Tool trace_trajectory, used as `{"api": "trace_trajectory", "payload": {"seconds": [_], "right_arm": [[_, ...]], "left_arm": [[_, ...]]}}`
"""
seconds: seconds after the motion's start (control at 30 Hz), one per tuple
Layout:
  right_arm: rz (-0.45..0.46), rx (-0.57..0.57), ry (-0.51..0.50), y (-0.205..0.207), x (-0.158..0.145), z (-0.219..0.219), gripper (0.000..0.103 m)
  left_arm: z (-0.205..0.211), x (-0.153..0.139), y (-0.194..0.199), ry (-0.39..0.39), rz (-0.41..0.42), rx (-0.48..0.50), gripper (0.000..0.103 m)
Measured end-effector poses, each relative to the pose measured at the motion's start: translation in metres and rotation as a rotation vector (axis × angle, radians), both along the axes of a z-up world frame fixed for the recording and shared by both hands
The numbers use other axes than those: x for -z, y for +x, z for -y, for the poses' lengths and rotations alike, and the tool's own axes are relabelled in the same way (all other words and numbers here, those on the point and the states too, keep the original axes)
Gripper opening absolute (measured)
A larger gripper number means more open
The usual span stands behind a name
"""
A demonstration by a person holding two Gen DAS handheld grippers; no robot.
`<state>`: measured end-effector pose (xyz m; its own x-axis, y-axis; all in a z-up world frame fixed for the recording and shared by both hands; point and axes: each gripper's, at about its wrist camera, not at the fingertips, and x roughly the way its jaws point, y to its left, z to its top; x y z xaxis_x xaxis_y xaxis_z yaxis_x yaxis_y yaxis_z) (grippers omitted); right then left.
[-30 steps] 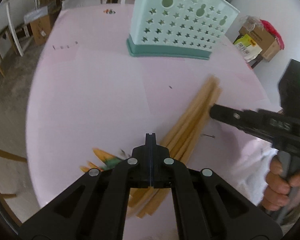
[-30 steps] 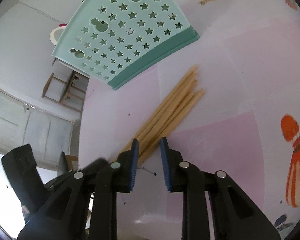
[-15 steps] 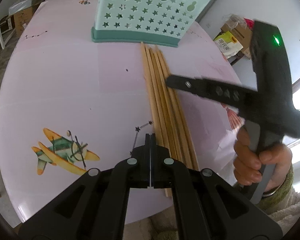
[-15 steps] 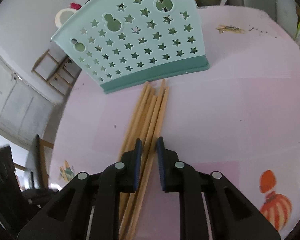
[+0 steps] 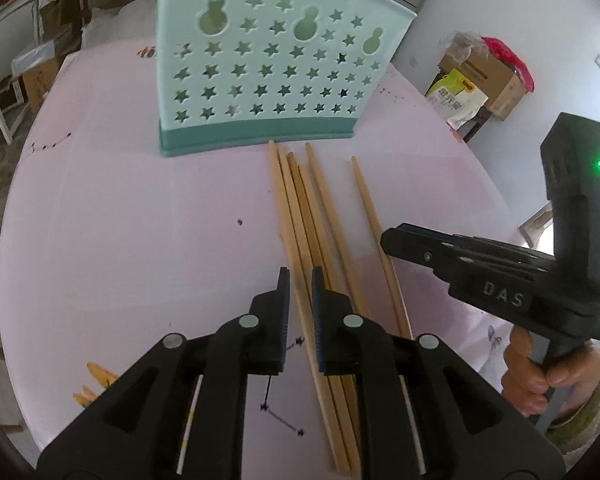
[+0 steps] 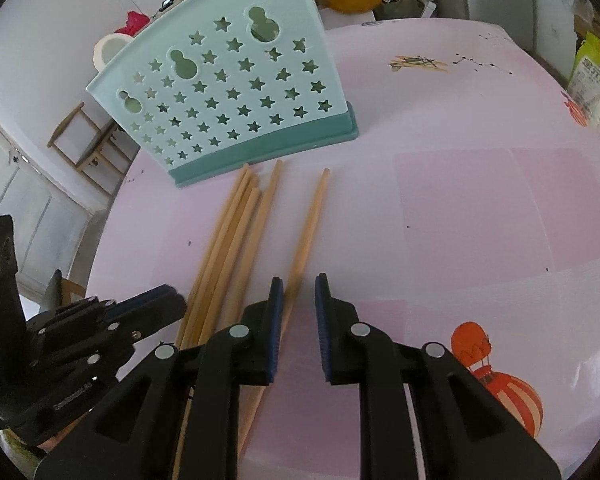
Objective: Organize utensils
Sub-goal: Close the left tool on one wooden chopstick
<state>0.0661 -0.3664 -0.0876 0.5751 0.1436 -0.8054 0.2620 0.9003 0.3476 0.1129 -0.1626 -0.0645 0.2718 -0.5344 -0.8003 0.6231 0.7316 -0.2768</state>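
Your left gripper (image 5: 300, 276): jaws opening, straddling chopsticks (image 5: 300, 216), not clamped. Your right gripper (image 6: 299, 284): "DAS" lettering, released over lone chopstick (image 6: 310, 220). Mint holder (image 5: 268, 76) far.

Bright, even daylight; both views sharp. Strong fisheye bend, black vignette at corners. Pale glare across pink worktop (image 6: 480, 200). Soft, faint shadows under chopsticks (image 5: 300, 216). Overexposed patch at right edge of left wrist view.
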Motion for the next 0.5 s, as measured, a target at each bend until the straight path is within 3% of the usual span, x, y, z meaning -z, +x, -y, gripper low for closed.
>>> {"api": "trace_trajectory", "payload": {"seconds": [0.4,0.5], "right_arm": [[0.027,-0.002,0.022,-0.003,0.001,-0.002,0.017],[0.03,-0.005,0.016,-0.004,0.001,-0.001,0.017]], "left_arm": [[0.015,0.003,0.005,0.133,0.124,-0.013,0.01],[0.013,0.002,0.004,0.168,0.15,-0.022,0.005]]}}
